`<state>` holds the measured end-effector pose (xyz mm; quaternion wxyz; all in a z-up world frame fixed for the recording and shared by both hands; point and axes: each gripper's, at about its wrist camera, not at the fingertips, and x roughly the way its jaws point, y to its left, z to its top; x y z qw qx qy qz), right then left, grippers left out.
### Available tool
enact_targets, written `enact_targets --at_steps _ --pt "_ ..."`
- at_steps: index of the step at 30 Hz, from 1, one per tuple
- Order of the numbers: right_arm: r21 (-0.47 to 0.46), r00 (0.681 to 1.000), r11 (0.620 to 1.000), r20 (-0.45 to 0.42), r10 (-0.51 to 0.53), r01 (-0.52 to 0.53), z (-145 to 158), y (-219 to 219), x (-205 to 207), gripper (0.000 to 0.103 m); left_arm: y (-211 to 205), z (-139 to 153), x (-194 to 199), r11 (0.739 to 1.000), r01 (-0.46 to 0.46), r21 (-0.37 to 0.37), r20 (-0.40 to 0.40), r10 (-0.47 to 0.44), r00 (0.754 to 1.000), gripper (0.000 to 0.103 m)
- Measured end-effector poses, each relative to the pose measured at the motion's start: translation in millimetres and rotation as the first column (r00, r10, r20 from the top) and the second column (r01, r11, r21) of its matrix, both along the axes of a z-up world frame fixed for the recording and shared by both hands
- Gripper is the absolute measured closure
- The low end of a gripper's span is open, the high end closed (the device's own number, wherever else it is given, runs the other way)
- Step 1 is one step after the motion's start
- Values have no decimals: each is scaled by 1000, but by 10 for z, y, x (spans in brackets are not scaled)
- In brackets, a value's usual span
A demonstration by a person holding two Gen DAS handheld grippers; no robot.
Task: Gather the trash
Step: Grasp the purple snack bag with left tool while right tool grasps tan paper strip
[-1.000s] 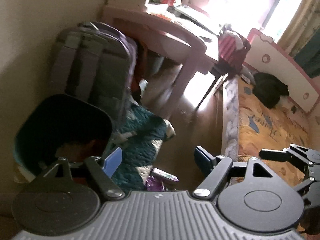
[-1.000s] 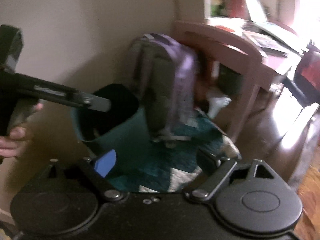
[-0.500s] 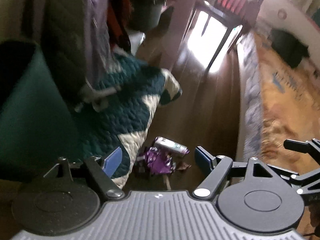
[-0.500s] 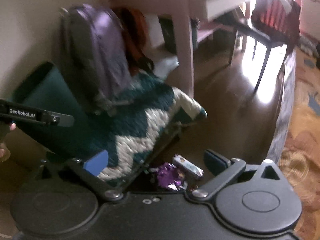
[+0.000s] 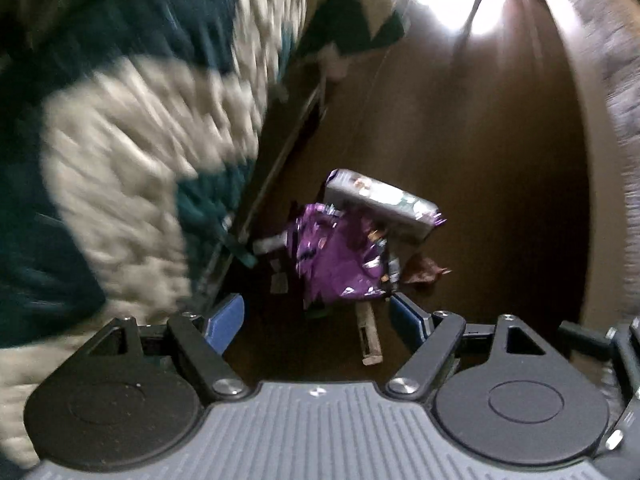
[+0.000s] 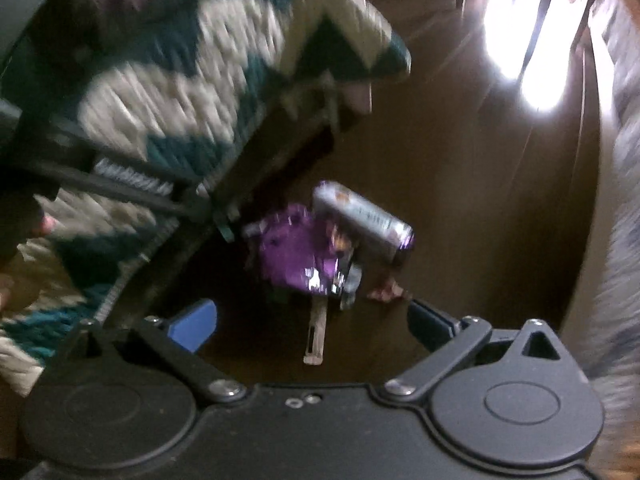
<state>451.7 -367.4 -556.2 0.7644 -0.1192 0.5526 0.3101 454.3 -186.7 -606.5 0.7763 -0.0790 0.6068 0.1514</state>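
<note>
- Two wrappers lie together on the dark wood floor (image 5: 480,152), and I can read no brand or lettering on either; the print is too blurred.
- My purple foil wrapper (image 5: 340,256) lies crumpled just beside the edge of the teal-and-cream zigzag blanket (image 5: 132,132), touching the silver packet (image 5: 384,204) behind it.
- That silver packet's long axis slants from upper left down to lower right in both views.
- A pale flat stick (image 6: 316,336) pokes out from under the purple foil, long axis pointing toward me; a small brown scrap (image 5: 424,274) sits just right of the foil.
- My left gripper (image 5: 316,316) hangs released, nothing between its blue pads.
- My right gripper (image 6: 312,320) has just been opening and stands wide, empty.
- Compared with a second ago, the teal bin and backpack are gone from view, and the trash looms much larger.
</note>
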Motion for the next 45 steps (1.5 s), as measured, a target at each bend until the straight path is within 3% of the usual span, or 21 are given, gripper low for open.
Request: enact_targets --at_steps 5,10,16,23,28,32,36,38,39,45 --pt "-20 998 1000 -56 -23 22 -907 141 -37 6 130 -813 142 998 -65 5 -51 65 997 24" --pt "-51 997 999 -74 2 -6 -1671 309 -34 15 242 -1352 290 995 -96 0 -55 96 994 24" --pt "-94 998 994 -43 54 -58 -2266 465 3 20 366 -1844 380 986 -156 -55 -76 152 986 24" --pt "-78 997 996 -61 49 -54 -2595 504 -25 23 429 -2203 484 976 -149 -160 -105 133 986 24" --pt "-98 998 994 -53 41 -46 -2736 548 -96 29 477 -2337 534 969 -174 -176 -110 156 982 25" --pt "-126 998 990 -1 62 -62 -2749 571 -170 33 448 -2318 561 975 -158 -159 -88 145 985 50" --pt "-177 992 980 70 107 -93 -2732 611 -294 56 396 -2261 574 984 -122 -128 -70 114 991 69" --pt "-179 990 978 72 118 -103 -2716 612 -333 76 377 -2234 554 985 -120 -122 -69 113 991 78" --pt "-180 990 978 69 122 -108 -2700 614 -348 80 384 -2213 545 984 -125 -125 -69 117 991 81" --pt "-180 995 980 27 95 -89 -2653 533 -363 83 346 -2034 421 988 -111 -108 -41 107 993 86"
